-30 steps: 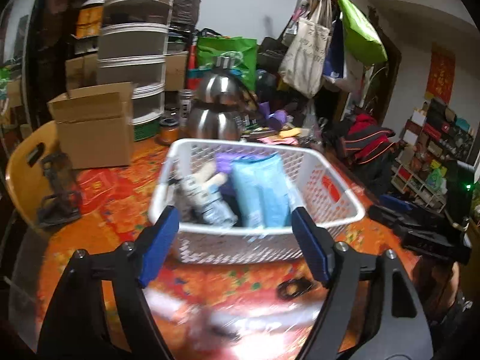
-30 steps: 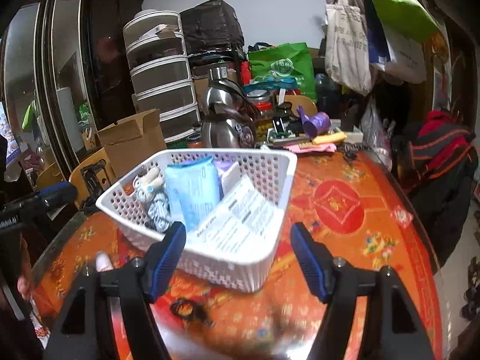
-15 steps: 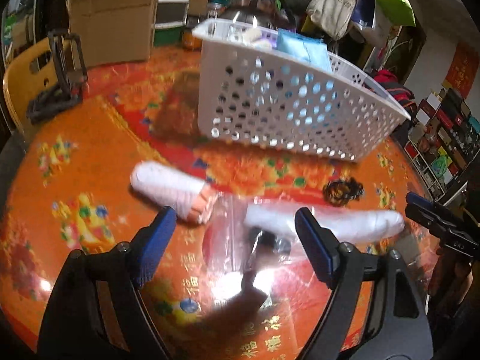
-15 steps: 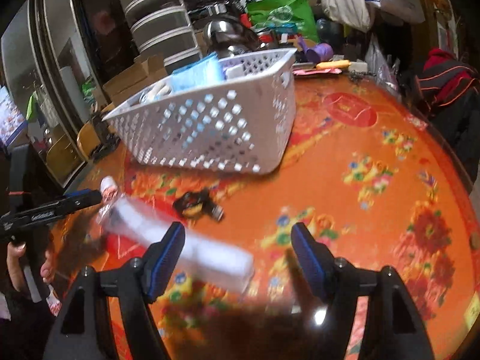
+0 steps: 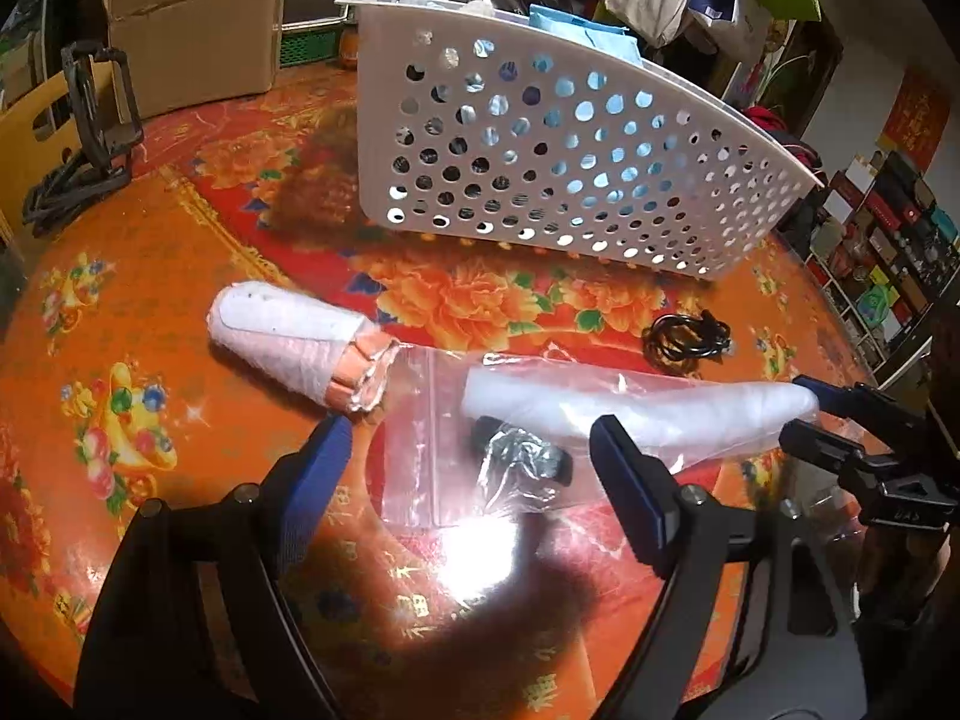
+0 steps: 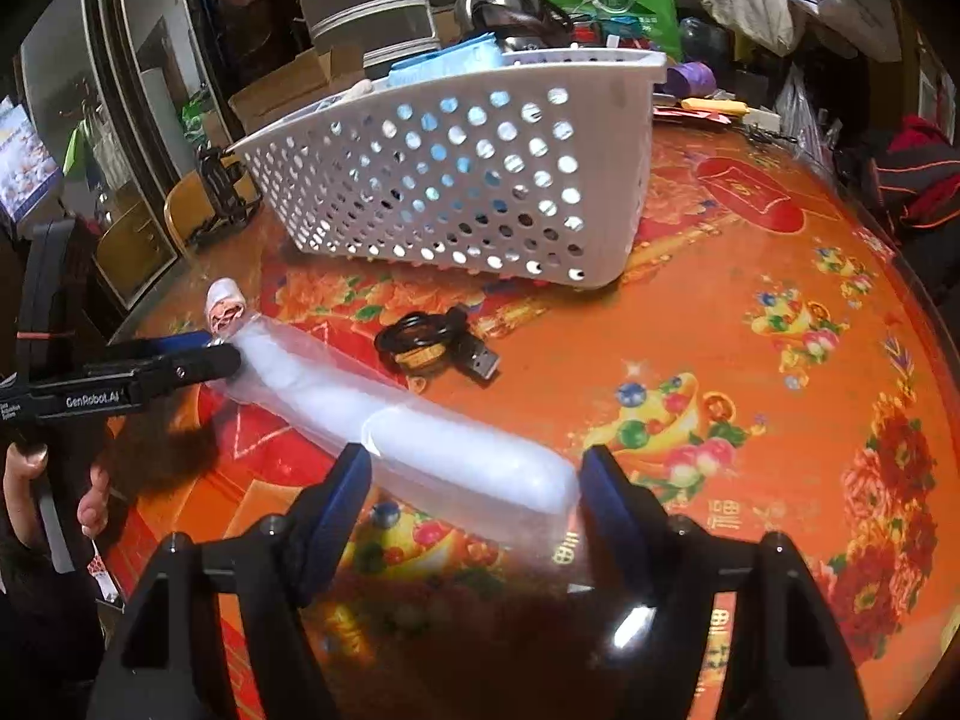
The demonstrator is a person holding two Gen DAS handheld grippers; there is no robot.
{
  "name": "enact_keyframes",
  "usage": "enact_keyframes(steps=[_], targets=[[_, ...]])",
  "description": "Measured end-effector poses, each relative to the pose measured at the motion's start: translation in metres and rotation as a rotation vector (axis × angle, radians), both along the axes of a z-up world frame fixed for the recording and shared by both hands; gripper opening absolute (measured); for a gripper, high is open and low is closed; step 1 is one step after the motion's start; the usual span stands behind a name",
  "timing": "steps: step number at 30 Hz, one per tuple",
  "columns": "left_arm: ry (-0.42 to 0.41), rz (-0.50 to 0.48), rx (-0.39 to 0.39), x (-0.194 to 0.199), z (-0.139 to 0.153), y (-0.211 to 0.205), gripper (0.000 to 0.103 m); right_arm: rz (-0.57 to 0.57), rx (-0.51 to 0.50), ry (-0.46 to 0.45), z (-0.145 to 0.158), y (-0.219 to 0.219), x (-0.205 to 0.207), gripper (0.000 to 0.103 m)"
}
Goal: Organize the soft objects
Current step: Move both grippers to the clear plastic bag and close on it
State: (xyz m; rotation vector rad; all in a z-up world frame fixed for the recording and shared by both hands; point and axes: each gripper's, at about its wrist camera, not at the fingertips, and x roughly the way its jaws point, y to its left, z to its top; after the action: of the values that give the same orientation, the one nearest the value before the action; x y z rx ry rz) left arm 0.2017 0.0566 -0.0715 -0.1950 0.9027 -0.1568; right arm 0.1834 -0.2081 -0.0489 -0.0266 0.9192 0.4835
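1. We take the white perforated basket (image 5: 576, 138) as our landmark; it stands on the orange bench (image 6: 750, 420) and already holds some soft packets.
2. In front of the basket lies a long white roll in a clear bag (image 6: 420, 438), with a wrapped pink-ended roll (image 5: 294, 348) off to its left.
3. Our left claw (image 5: 468, 468) stands wide open over the bag's zip end, gripping nothing.
4. Our right claw (image 6: 474, 486) straddles the roll's far end, jaws apart, pads not pressing.
5. We judge the roll light and squashy, its film slippery; taking hold at both ends should stop it sagging.
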Motion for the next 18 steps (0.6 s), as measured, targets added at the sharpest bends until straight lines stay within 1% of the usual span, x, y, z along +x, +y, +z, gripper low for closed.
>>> enact_keyframes(steps=[4,6,8,13,14,15,16,18], targets=[[-0.006,-0.002,0.013,0.002,-0.001,-0.002,0.08,-0.002,-0.034,0.001,-0.004,0.003,-0.001,0.066],[-0.011,-0.002,0.03,0.003,-0.002,-0.005,0.08,-0.004,-0.044,-0.003,-0.005,0.004,-0.002,0.059],[-0.011,-0.005,0.043,0.003,-0.002,-0.008,0.08,-0.004,-0.052,-0.007,-0.005,0.004,-0.002,0.058],[-0.012,-0.021,0.034,0.004,-0.002,-0.013,0.079,-0.001,-0.073,-0.013,-0.005,0.005,-0.002,0.055],[-0.012,-0.025,0.036,0.004,-0.002,-0.014,0.075,-0.002,-0.074,-0.015,-0.005,0.006,-0.002,0.053],[-0.013,-0.03,0.042,0.003,-0.002,-0.016,0.066,-0.002,-0.079,-0.018,-0.005,0.006,-0.002,0.052],[-0.016,-0.039,0.047,0.002,-0.001,-0.018,0.061,-0.002,-0.083,-0.021,-0.005,0.007,-0.003,0.052],[-0.018,-0.033,0.047,0.002,-0.001,-0.018,0.048,-0.002,-0.092,-0.027,-0.006,0.008,-0.003,0.049]])
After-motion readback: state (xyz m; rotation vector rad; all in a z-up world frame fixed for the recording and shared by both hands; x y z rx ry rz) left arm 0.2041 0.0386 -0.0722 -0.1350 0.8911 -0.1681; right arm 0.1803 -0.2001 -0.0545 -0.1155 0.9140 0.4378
